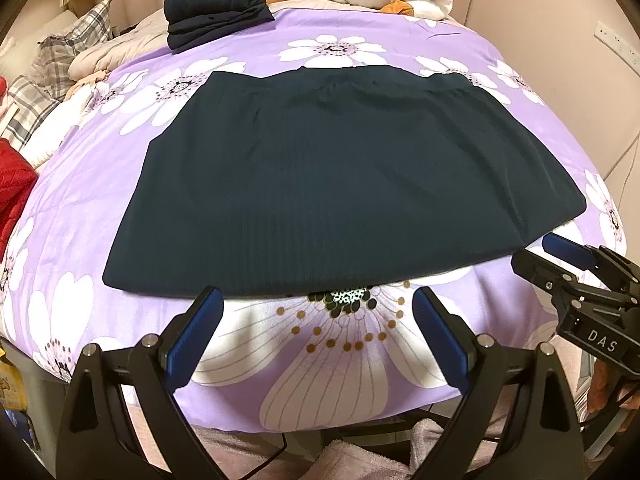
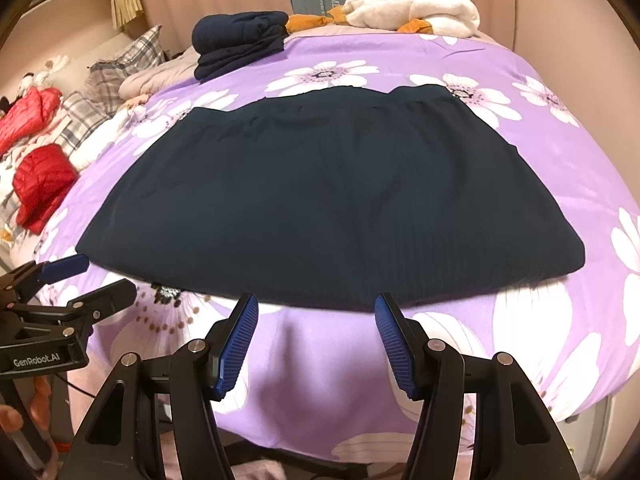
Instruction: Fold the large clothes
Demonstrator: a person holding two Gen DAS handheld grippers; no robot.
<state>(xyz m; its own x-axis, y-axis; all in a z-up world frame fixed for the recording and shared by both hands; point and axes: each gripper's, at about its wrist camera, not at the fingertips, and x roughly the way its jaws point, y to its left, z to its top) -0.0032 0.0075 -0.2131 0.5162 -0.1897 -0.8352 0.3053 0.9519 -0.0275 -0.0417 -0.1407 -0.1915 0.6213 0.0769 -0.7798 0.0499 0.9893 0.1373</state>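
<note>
Dark navy garment (image 1: pixel 320 184) lay flat mid-bed on floral bedspread (image 1: pixel 360 360), looked partly folded; further folds remained. Folded navy stack (image 1: pixel 216 12) beyond garment's far-left corner, apparently done. Left gripper (image 1: pixel 318 336) and right gripper (image 2: pixel 316 344) hovered just short of garment's near hem, fingers spread, empty. Only right view showed red jacket (image 2: pixel 40 184) fully, left of garment.

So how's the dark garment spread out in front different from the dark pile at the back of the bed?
The spread garment lies flat in a single wide layer near the bed's front edge; the folded pile is compact, stacked in several layers, far back beside the cream blanket. Both are dark navy and rest on the purple floral cover.
</note>
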